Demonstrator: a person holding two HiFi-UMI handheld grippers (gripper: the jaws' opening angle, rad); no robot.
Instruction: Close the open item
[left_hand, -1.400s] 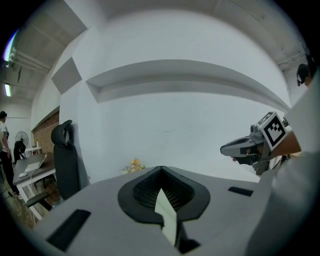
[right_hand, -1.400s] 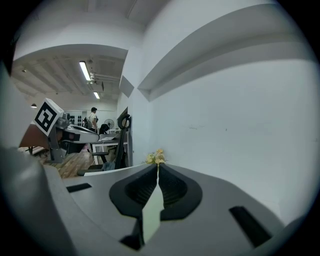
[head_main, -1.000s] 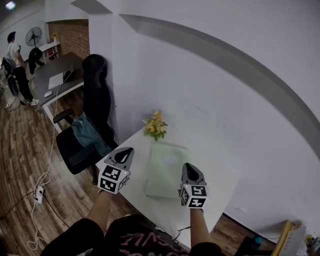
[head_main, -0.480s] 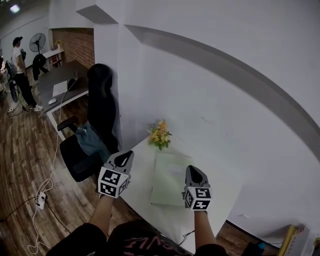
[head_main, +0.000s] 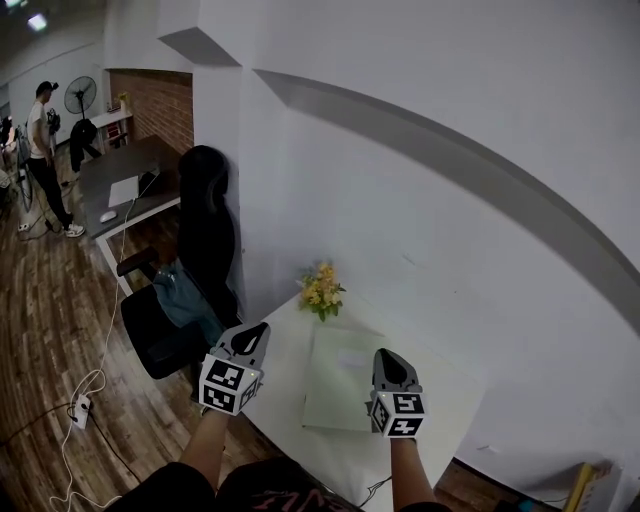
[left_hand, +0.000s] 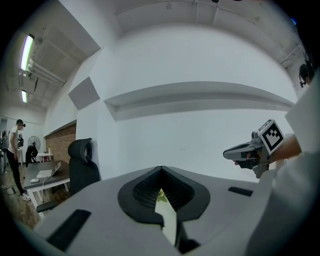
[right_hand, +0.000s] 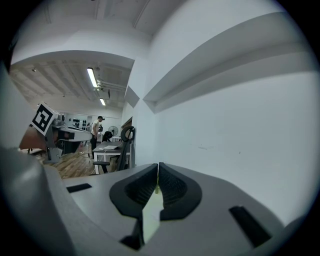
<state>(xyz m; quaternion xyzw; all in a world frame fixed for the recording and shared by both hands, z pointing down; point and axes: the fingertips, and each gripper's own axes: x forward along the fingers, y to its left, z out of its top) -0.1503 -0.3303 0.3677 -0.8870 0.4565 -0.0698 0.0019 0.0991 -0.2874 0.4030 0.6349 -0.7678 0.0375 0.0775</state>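
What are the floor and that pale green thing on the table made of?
The floor looks like wood planks: brown with board seams. The pale green thing looks like matte card or thin plastic: flat, thin, no glare.

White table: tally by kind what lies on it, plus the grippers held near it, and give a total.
Grippers: 2 (left gripper, right gripper)
Green folder: 1
Flower bunch: 1
Total: 4
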